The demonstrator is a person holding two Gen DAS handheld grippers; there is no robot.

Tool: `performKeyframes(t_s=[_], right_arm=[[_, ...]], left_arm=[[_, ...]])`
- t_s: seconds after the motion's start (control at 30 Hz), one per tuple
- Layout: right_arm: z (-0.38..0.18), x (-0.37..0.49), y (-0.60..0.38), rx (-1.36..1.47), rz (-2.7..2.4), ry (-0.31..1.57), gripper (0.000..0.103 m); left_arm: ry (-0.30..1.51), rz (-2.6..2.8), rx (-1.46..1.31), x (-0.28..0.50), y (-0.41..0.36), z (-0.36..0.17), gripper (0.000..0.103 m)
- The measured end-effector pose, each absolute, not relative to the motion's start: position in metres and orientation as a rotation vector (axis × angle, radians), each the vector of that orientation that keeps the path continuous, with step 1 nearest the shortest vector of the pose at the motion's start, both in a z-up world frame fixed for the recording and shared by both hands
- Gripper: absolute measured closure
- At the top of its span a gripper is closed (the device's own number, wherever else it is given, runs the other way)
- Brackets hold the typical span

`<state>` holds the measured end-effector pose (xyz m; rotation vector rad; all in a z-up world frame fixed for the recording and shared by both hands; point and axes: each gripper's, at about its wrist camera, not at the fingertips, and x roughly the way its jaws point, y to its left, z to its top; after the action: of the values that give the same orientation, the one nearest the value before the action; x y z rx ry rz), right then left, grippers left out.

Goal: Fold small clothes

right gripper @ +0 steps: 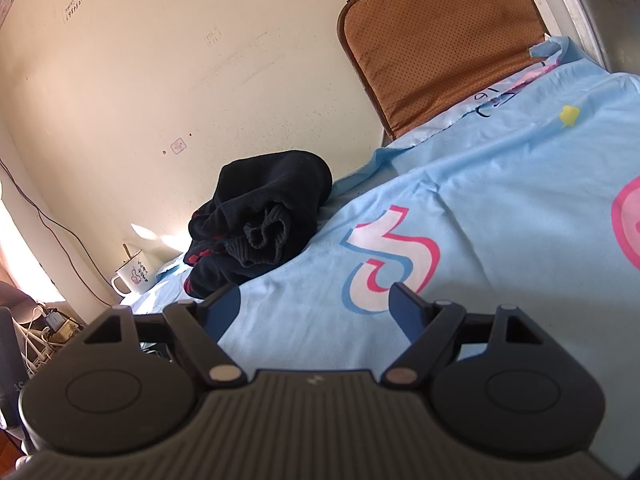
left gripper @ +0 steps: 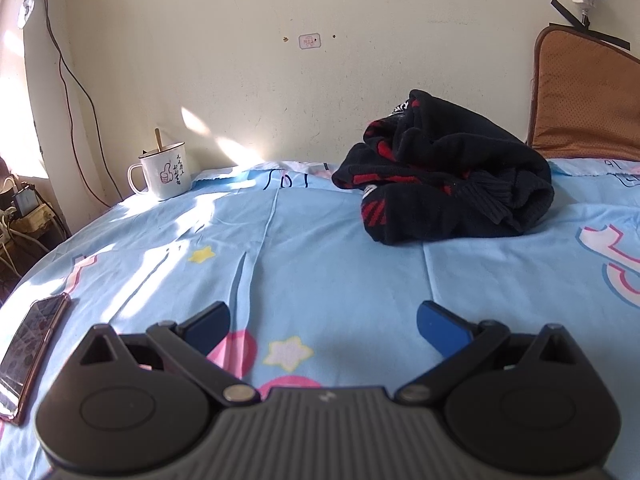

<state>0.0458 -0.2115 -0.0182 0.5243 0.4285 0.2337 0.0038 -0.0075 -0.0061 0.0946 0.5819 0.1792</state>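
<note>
Sweater (left gripper: 444, 172), black knit with red bits, sits crumpled in a heap on the sheet (left gripper: 320, 256), up near the wall (left gripper: 280, 60) and just beside the brown cushion (left gripper: 588, 96) that leans there. From the right wrist view you can see a ribbed cuff (right gripper: 268, 232) curled up on top of the heap, and the rest of it is pretty much a dark lump. Left gripper (left gripper: 322, 326) hangs over the sheet well short of the sweater, jaws spread wide, nothing between the blue pads (left gripper: 440, 326). Right gripper (right gripper: 314, 308) is the same deal, fingers released and empty, tilted view, with the sweater off ahead of its left finger and a pink and white logo print (right gripper: 390, 256) on the sheet between the tips. On the far side of the sweater from the cushion there's a white enamel mug (left gripper: 164, 174) with a thumbs-up drawing and a wooden stick (left gripper: 159, 140) poking out, sitting by the wall in a patch of sun. Well away from the sweater, at the sheet's near edge beside the left gripper, a phone (left gripper: 28, 354) lies flat, screen up. Sheet is light blue with stars and pink shapes, a few creases running toward the sweater. Cables (left gripper: 72, 92) hang down the wall past the mug.
</note>
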Motion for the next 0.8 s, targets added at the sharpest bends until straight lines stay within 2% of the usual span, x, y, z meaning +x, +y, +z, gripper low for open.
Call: performKeyframes(t_s=[0.8], right_arm=[[-0.0190,0.0465,-0.2121,0.527,0.235,0.432,0.020]], left_arm=[[0.626,0.129,0.098,0.0047,-0.0063,-0.0078,0.000]])
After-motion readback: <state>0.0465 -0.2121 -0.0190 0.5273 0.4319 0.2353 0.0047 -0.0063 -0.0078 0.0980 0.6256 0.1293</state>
